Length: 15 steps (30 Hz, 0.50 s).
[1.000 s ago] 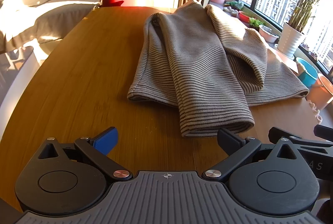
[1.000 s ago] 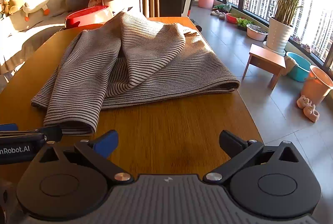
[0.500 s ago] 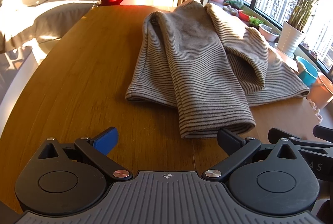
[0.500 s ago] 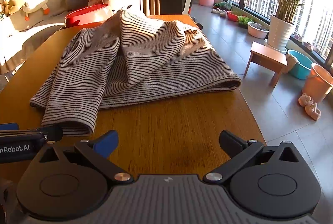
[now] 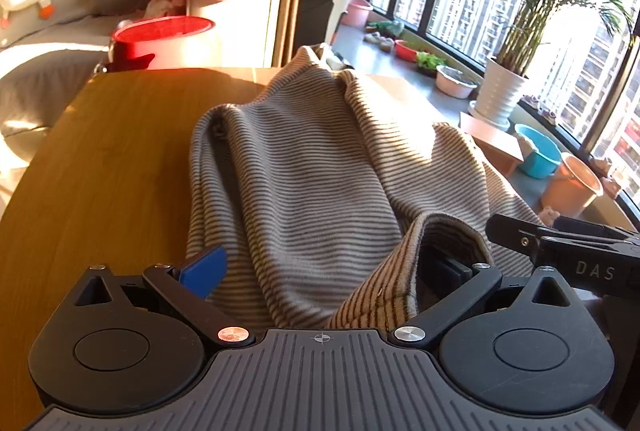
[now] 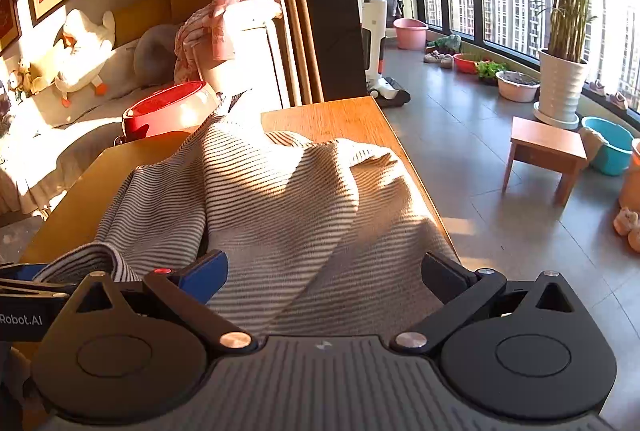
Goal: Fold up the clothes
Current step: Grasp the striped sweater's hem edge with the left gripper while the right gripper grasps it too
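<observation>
A grey-and-white striped garment [image 5: 304, 183] lies on the wooden table [image 5: 112, 159], its near end raised and draped between both grippers. My left gripper [image 5: 320, 267] has its jaws wide apart, with the cloth lying across the gap and over its right finger [image 5: 448, 267]. My right gripper [image 6: 324, 271] is also wide open, with the striped garment [image 6: 288, 215] spread between its fingers and reaching the gripper body. The left gripper shows at the left edge of the right wrist view [image 6: 24, 295], with a fold of cloth on it.
A red-and-white basin [image 5: 164, 43] stands beyond the table's far end. The table's right edge [image 6: 416, 175] drops to a tiled floor with a small wooden stool [image 6: 548, 151], buckets and a potted plant [image 6: 560, 87]. A sofa with cushions is at the left.
Both grippers have moved forward onto the garment's near edge. The near end of the cloth, flat on the table before, is now lifted and bunched over the open fingers.
</observation>
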### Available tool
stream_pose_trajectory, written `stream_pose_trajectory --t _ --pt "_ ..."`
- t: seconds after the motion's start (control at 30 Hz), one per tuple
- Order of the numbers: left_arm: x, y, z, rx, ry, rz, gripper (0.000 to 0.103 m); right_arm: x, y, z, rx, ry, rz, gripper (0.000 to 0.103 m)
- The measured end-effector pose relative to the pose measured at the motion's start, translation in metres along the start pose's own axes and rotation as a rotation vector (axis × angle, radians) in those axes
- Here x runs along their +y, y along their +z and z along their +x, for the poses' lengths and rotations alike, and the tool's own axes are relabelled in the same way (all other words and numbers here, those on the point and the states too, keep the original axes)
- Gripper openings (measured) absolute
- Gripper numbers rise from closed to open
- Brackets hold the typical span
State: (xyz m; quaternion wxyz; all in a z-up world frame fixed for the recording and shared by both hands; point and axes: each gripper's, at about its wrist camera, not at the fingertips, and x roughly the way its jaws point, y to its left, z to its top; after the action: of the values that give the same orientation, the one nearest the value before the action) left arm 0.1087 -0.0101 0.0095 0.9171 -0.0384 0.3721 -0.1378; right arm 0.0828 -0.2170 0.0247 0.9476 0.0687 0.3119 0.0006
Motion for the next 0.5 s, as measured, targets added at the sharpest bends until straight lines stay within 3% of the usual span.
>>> stream_pose_trajectory --t 0.13,0.27,0.5 --pt "0.008 0.010 0.031 0.079 -0.032 -0.048 0.103 -0.003 0.018 0.036 0.011 0.063 0.027 0.103" --pt "0.008 0.002 0.030 0.050 -0.040 -0.001 0.103 -0.006 0.017 0.068 0.070 0.079 0.100 0.103" --pt "0.015 -0.008 0.022 0.034 -0.057 0.019 0.103 0.008 0.006 0.065 0.071 0.041 0.064 0.103"
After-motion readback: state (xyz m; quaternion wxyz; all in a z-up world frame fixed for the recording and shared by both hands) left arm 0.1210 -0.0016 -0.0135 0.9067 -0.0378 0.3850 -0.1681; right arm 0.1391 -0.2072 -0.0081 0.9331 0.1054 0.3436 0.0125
